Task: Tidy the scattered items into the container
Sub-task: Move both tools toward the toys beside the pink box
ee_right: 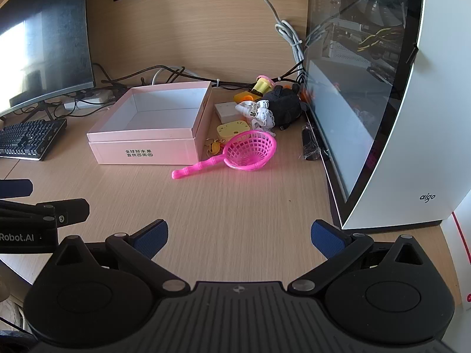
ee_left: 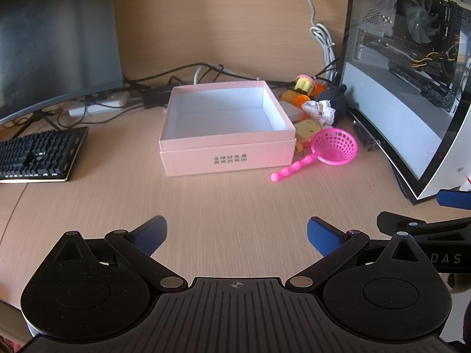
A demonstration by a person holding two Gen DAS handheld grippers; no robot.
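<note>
both tongs [ee_left: 237, 235] [ee_right: 240, 236] wide apart, empty, short of the pink box [ee_left: 226, 129].

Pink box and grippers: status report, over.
Left gripper open, right gripper open, both empty. Pink box empty. Pink strainer and toys beside it, unpicked. Path clear.

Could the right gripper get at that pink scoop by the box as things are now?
Probably yes. The right gripper is open, holding nothing, and only bare desk lies between it and the pink scoop, whose handle points out from the toy pile beside the pink box.
</note>
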